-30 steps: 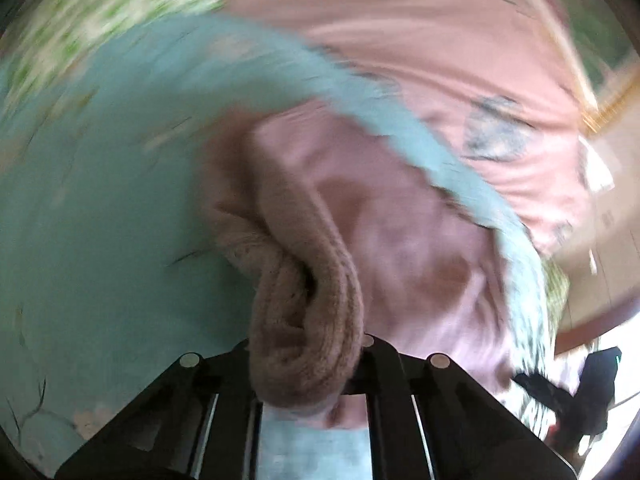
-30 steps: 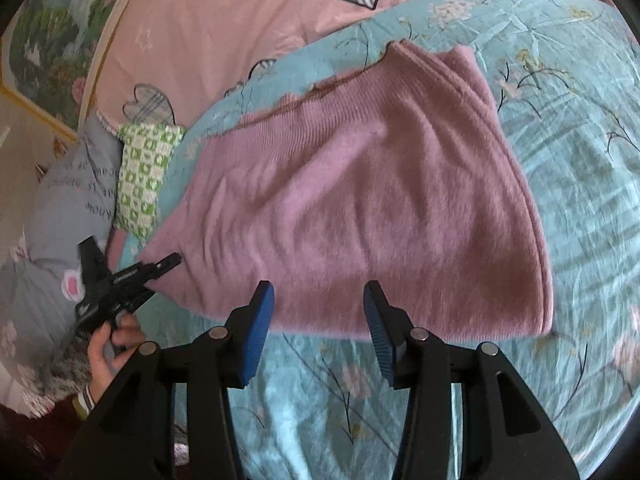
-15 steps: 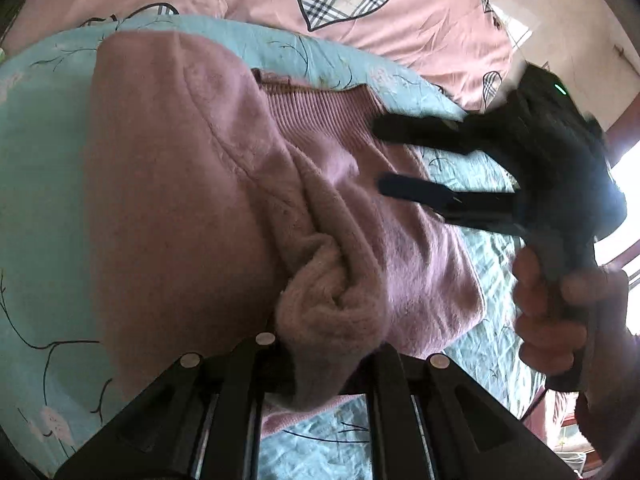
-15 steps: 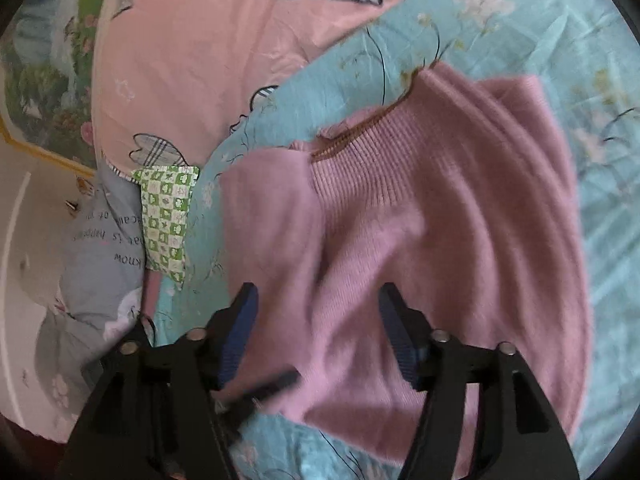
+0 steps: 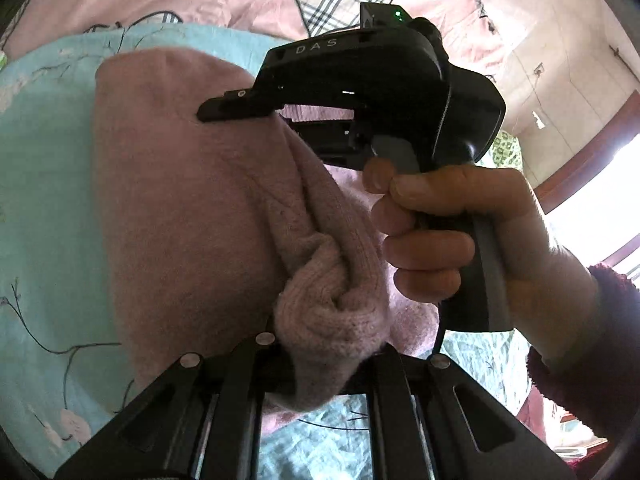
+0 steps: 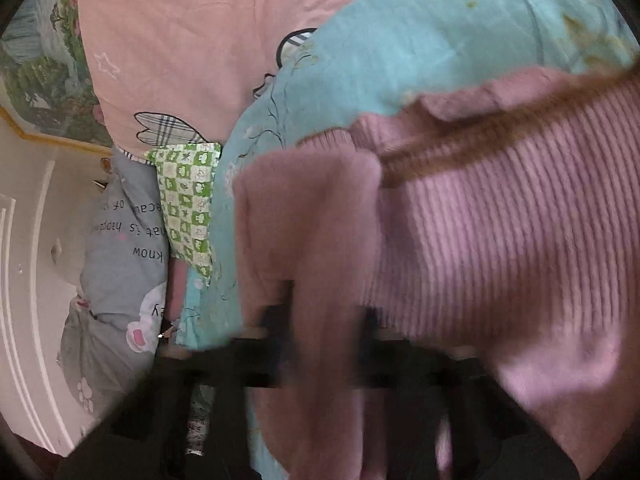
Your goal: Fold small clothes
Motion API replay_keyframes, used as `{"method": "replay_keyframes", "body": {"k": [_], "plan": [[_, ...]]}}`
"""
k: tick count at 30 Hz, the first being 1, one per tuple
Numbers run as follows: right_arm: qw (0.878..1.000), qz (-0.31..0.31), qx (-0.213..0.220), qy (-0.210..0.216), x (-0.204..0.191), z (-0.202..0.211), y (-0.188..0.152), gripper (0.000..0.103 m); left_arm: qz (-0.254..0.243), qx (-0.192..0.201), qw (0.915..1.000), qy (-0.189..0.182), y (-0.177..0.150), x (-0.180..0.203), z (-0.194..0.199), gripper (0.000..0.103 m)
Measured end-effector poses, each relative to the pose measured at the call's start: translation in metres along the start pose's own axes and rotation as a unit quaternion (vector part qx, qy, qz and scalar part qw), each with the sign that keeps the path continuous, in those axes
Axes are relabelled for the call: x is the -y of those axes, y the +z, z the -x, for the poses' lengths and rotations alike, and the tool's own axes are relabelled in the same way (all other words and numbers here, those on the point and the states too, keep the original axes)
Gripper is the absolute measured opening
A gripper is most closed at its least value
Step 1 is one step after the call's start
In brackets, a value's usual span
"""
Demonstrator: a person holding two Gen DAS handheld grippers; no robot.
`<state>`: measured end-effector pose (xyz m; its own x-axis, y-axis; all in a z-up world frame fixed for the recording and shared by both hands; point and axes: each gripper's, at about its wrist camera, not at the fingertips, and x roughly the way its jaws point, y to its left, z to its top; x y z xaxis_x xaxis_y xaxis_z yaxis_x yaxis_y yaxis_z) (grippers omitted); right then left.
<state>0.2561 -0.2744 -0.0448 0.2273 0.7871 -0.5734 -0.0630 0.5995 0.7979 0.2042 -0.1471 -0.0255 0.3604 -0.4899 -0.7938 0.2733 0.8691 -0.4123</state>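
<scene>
Sweater lies on the bed's teal sheet, its cuff bunched in your left claw at 6 o'clock. Right claw looks to straddle the folded sleeve; its closure is blurred. Lay the sleeve flat before releasing.

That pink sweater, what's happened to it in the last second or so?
The left tongs, still clamped on a bunched sleeve end of the pink sweater, have carried it across over the sweater's body. The right tongs came in from hovering off the sweater's edge and now straddle a fold of it; blur hides whether they have shut. The blue floral sheet and pink quilt stayed put.
</scene>
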Motion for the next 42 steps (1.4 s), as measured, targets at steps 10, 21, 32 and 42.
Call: {"method": "replay_keyframes", "body": {"k": [10,21,32,42], "plan": [[0.992,0.079,0.096,0.002,-0.032,0.118,-0.013,0.015,-0.098,0.001,0.9911,-0.090,0.028,0.070,0.002,0.007],[0.988,-0.002,0.120,-0.095,0.081,0.174,-0.030,0.015,-0.125,-0.075,0.9841,-0.101,0.029,0.102,-0.093,0.007],[0.985,-0.033,0.126,-0.113,0.104,0.172,-0.030,0.026,-0.101,-0.109,0.9810,-0.125,0.043,0.089,-0.107,0.044],[0.974,-0.030,0.168,-0.150,0.075,0.217,-0.084,0.029,-0.069,-0.088,0.9863,-0.122,0.042,0.023,-0.040,0.057]]}}
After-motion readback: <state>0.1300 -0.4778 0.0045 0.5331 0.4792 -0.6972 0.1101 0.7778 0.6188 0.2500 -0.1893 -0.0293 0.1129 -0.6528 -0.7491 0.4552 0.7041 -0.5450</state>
